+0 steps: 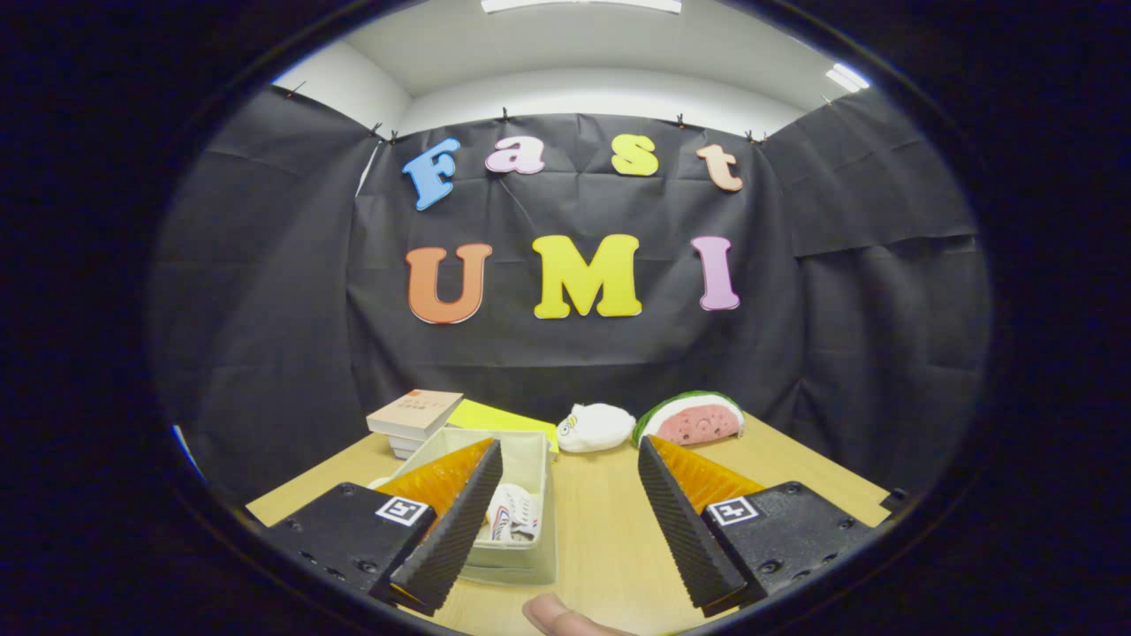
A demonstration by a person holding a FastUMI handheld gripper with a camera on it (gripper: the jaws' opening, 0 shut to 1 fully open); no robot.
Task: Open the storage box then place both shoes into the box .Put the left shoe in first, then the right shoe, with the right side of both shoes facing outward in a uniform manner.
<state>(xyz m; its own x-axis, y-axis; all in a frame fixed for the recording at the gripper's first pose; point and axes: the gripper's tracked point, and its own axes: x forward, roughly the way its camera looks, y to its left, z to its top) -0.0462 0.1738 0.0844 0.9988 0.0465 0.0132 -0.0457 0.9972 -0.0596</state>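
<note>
A pale translucent storage box [530, 468] stands on the wooden table [610, 539], partly behind my left finger [455, 530]. Its yellow lid [495, 415] is swung back behind it, so the box stands open. A white shoe [512, 512] with red and blue stripes lies inside the box; I cannot tell whether a second shoe is with it. My gripper [570, 459] is open above the table, fingers wide apart, with nothing between them. The box sits just ahead of the left finger.
A stack of books [413, 415] lies beyond the box to the left. A white plush toy [595, 427] and a watermelon-slice cushion [691, 418] sit at the table's far edge. A fingertip [557, 614] shows close below the fingers.
</note>
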